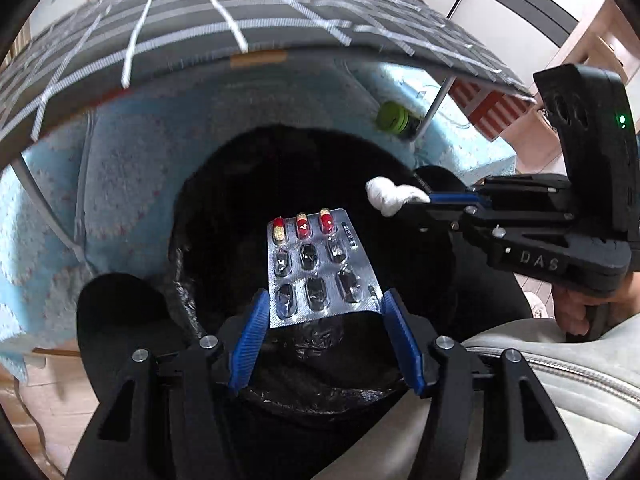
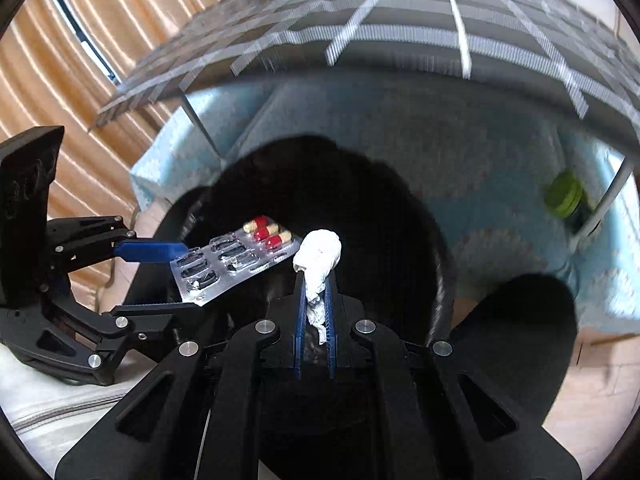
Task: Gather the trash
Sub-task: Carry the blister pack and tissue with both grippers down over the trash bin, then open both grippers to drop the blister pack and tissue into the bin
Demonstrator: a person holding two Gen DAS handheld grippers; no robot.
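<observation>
My left gripper [image 1: 324, 304] is shut on a silver pill blister pack [image 1: 320, 268] with three red-and-yellow capsules at its far end; it also shows in the right wrist view [image 2: 232, 260]. My right gripper [image 2: 314, 280] is shut on a crumpled white tissue [image 2: 318, 260], also seen in the left wrist view [image 1: 386, 196]. Both are held over the open mouth of a black-lined trash bin [image 1: 188, 280], which also shows in the right wrist view [image 2: 436, 264]. The left gripper [image 2: 176, 276] shows at the left of the right wrist view, the right gripper [image 1: 428, 202] at the right of the left wrist view.
A table with a grey checked cloth [image 1: 240, 20] overhangs the bin; its metal legs [image 1: 434, 108] stand on a light blue rug [image 1: 128, 152]. A green round object [image 1: 392, 118] lies by the right leg. A grey cushion [image 1: 560, 360] is at the lower right. Curtains [image 2: 60, 80] hang on the left.
</observation>
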